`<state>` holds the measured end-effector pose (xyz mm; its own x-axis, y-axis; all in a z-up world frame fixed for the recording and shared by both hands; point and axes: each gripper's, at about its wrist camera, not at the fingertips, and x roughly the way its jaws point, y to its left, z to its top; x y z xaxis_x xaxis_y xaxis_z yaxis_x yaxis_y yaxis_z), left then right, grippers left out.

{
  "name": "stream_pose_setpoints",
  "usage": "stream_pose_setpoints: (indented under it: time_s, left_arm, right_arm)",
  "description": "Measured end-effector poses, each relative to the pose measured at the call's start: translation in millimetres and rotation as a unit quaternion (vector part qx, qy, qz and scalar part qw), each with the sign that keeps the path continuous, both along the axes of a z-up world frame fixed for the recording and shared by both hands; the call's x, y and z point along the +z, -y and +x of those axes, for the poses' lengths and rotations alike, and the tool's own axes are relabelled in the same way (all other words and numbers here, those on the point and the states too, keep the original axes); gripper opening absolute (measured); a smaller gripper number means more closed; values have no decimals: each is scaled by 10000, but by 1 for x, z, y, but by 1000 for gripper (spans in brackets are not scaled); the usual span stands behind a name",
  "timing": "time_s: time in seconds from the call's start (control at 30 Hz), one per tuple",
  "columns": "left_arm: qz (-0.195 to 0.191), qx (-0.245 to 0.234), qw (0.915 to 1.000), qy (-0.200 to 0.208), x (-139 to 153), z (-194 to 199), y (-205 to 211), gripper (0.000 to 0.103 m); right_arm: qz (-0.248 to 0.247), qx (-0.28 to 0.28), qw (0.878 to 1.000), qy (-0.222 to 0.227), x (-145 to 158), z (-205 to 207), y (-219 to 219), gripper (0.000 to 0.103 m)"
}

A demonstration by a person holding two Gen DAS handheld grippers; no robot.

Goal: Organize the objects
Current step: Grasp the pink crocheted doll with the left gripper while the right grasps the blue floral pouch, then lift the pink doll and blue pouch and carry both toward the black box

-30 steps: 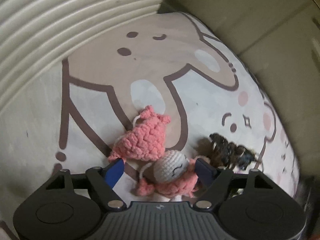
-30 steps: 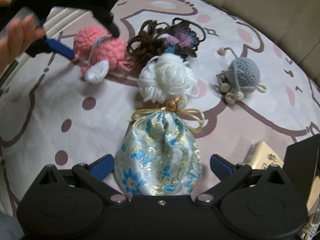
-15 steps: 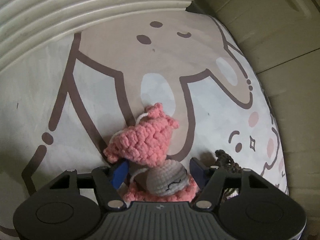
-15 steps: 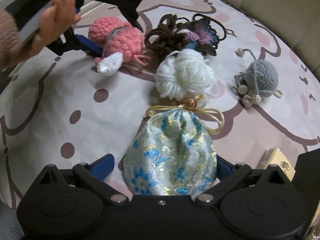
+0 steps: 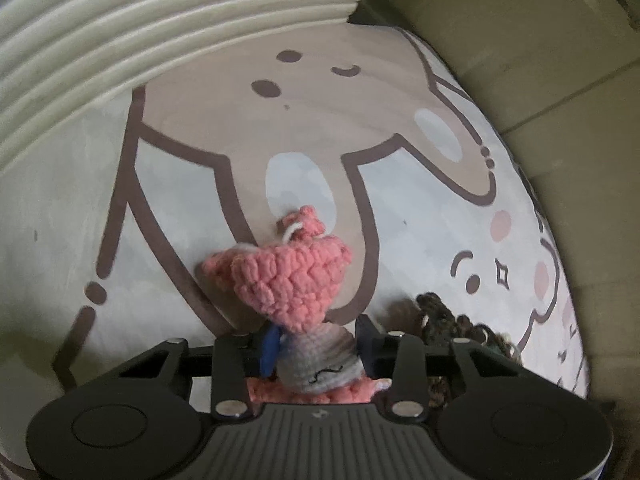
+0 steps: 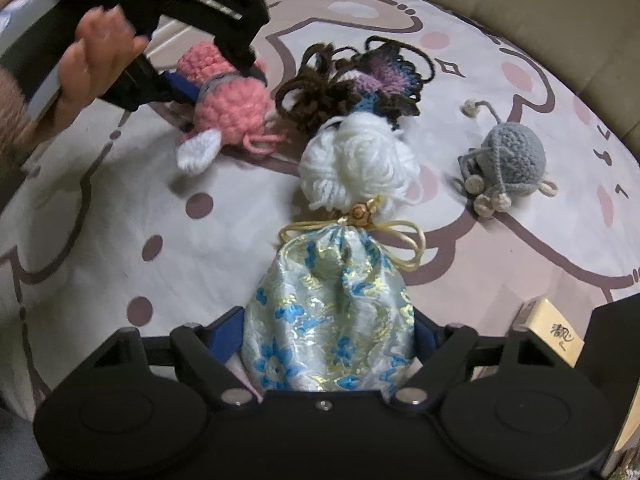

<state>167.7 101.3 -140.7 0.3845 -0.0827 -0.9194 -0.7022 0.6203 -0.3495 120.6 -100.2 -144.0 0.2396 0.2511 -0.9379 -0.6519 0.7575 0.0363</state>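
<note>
Closing, each hand-held gripper (image 5: 316, 344) (image 6: 328, 336) squeezes: pink crochet doll (image 5: 292, 280), brocade pouch (image 6: 332, 312).

- I can make out only one piece of writing: dark brush-style characters, East Asian in look, on the top face of a small cream box (image 6: 558, 336) at the right edge of my right wrist view. I cannot read them surely.
- A tiny pale logo mark sits on the ribbed body of my left tool, in the left wrist view; it is too small to read.
- I find no numbers, brand names or labels on anything else.
</note>
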Motion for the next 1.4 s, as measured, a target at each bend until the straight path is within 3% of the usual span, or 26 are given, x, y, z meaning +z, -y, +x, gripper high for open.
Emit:
stream_pose_setpoints:
  time_s: [0.4, 0.67, 1.03, 1.23, 1.4]
  left_arm:
    - [559, -730, 9956, 165, 36, -8, 5, 40]
    - [1092, -1352, 9839, 422, 66, -20, 15, 40]
    - [1914, -2292, 9508, 830, 99, -36, 40, 41]
    - [2347, -2667, 9300, 942, 110, -46, 50, 41]
    - [2560, -2864, 9176, 1018, 114, -52, 57, 41]
  right_arm:
    - [482, -520, 9967, 390, 34, 3, 8, 84]
    - [742, -1041, 9878, 892, 63, 3, 15, 84]
    - [943, -1514, 9748, 1336, 89, 1, 29, 84]
    - [1016, -1789, 9674, 1479, 98, 1, 37, 84]
    - [1037, -2010, 9623, 1509, 102, 2, 42, 84]
